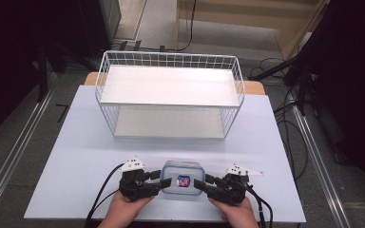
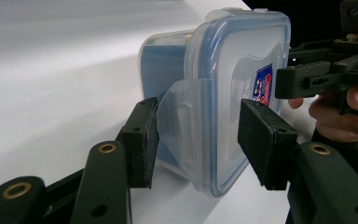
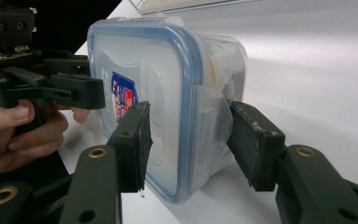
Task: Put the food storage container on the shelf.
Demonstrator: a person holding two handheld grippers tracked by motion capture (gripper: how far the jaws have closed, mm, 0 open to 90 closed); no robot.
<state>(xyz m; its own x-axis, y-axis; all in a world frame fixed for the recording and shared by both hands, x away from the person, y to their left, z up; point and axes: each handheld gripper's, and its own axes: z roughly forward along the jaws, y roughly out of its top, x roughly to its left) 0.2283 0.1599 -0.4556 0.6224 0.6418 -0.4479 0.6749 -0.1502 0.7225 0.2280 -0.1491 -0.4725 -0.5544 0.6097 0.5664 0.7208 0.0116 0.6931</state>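
Straddling a clear, blue-rimmed plastic box (image 1: 182, 180), left claw (image 1: 164, 183) and right claw (image 1: 200, 184) gape unclenched.

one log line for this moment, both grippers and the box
left gripper: open, jaws astride side latch | right gripper: open, astride opposite latch | lidded container: on table, near edge | wire rack: behind

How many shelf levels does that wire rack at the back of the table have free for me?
2. The wire rack has an upper shelf, bare, and a lower shelf beneath it, bare as far as shows; its back part lies hidden under the upper one.
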